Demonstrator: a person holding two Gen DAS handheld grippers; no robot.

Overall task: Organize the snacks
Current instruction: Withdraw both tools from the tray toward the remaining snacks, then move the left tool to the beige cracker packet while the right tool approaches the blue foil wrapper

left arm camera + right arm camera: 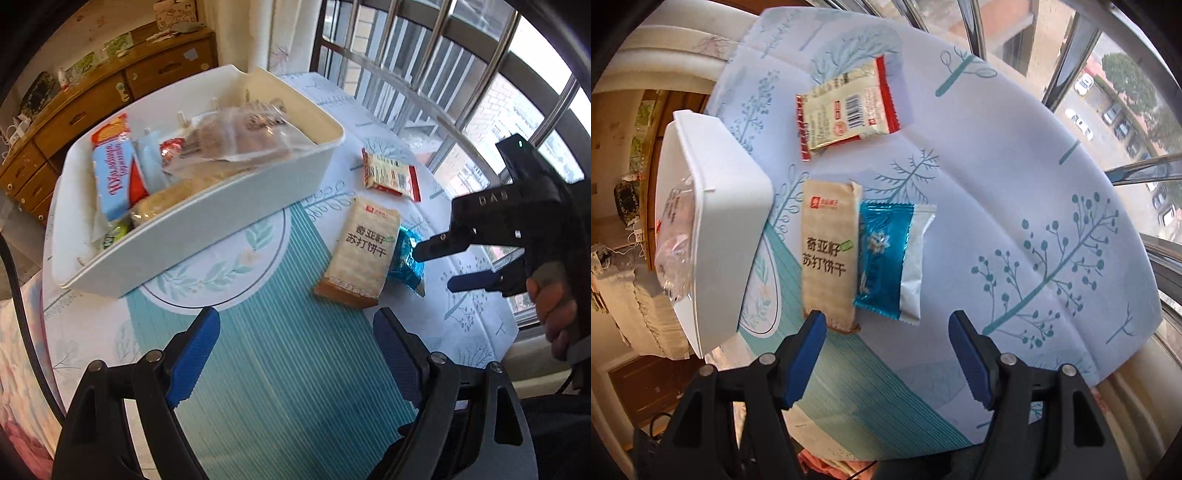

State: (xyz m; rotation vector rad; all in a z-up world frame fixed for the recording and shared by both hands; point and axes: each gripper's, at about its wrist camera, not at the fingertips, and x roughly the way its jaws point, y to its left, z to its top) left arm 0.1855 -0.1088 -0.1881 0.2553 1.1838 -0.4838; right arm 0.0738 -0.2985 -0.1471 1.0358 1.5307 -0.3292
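Over the table (pixel 1015 155), my right gripper (pixel 886 354) hangs open and empty above the blue packet (pixel 882 258), which lies touching the tan cracker pack (pixel 827 254). My left gripper (pixel 295 365), open too, holds nothing. The bin (pixel 236 199) is part-filled; three snacks remain outside. Next, as I judge: close on the blue packet alone.

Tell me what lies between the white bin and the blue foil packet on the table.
The tan soda cracker packet lies between the white bin and the blue foil packet, its edge against the foil packet. The right wrist view shows this best.
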